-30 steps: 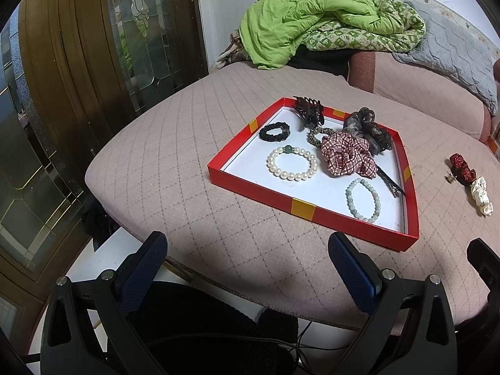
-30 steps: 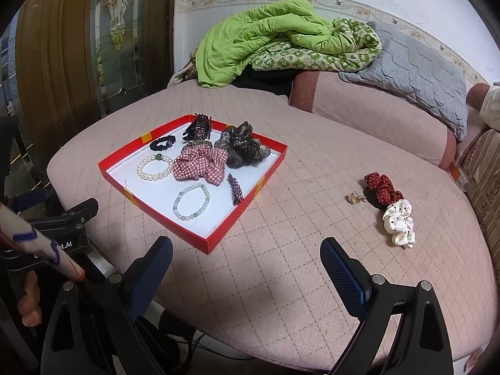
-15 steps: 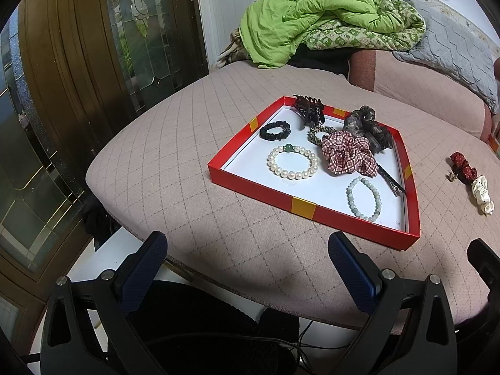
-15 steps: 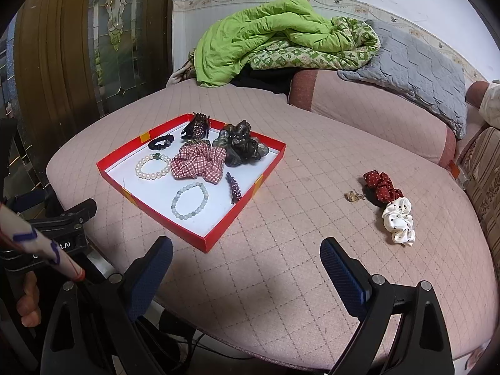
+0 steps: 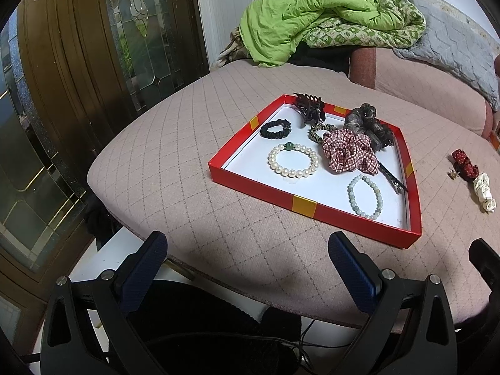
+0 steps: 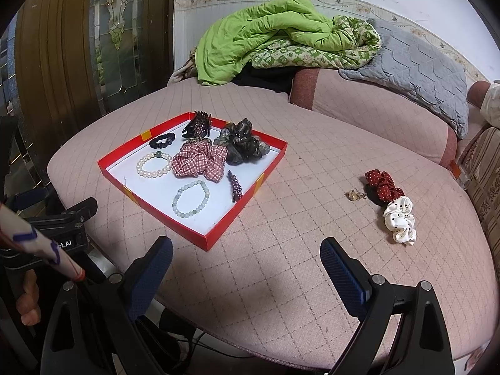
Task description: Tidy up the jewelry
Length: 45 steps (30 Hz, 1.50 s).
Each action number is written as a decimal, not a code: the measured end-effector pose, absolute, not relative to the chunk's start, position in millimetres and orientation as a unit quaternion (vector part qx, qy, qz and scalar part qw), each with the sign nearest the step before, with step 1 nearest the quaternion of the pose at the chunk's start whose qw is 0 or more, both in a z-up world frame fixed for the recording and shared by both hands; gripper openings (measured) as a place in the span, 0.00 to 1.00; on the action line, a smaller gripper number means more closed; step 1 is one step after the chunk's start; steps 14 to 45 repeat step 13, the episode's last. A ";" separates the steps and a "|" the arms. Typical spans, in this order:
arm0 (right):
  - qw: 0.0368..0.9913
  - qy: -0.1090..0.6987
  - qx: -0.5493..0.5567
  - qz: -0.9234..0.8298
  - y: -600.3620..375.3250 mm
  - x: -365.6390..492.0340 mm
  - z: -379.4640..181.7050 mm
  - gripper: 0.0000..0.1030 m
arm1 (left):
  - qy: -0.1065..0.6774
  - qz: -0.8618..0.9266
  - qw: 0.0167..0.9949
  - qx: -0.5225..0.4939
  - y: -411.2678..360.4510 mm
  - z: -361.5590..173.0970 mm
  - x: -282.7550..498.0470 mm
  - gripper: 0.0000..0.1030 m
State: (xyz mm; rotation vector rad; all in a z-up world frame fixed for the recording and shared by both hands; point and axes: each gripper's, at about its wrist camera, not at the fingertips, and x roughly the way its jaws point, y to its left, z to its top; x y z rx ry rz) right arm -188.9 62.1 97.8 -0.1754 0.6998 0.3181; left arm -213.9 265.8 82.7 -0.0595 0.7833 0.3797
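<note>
A shallow red tray (image 5: 312,207) (image 6: 218,234) sits on the pink quilted cushion. It holds a white pearl bracelet (image 5: 293,159) (image 6: 153,165), a pale green bead bracelet (image 5: 365,197) (image 6: 191,198), a red checked scrunchie (image 5: 348,153) (image 6: 200,160), a dark scrunchie (image 6: 242,142), a black hair tie (image 5: 275,128), a claw clip (image 5: 309,107) and a barrette (image 6: 234,185). To the right of the tray lie a red dotted scrunchie (image 6: 382,184) (image 5: 464,164), a white scrunchie (image 6: 400,222) (image 5: 484,192) and a small gold piece (image 6: 354,194). My left gripper (image 5: 247,265) and right gripper (image 6: 247,268) hang open and hold nothing, both near the cushion's front edge.
A green quilt (image 6: 268,36) and a grey pillow (image 6: 412,65) are piled at the back against the wall. A wooden glass-panelled door (image 5: 78,62) stands to the left. A hand (image 6: 26,300) holds the left gripper's handle at the lower left of the right wrist view.
Both views have shifted only slightly; the tray and the loose scrunchies lie where they were. Both grippers stay open.
</note>
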 end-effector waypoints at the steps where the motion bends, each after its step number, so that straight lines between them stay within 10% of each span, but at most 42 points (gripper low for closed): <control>1: 0.923 0.341 -0.085 0.155 61.9 -188.8 97.7 0.94 | 0.379 0.184 0.907 -0.026 265.0 81.9 -213.8 0.99; 45: 0.933 0.337 -0.048 0.119 24.8 -181.3 97.4 0.94 | 0.370 0.148 0.916 0.048 208.2 108.0 -184.6 0.99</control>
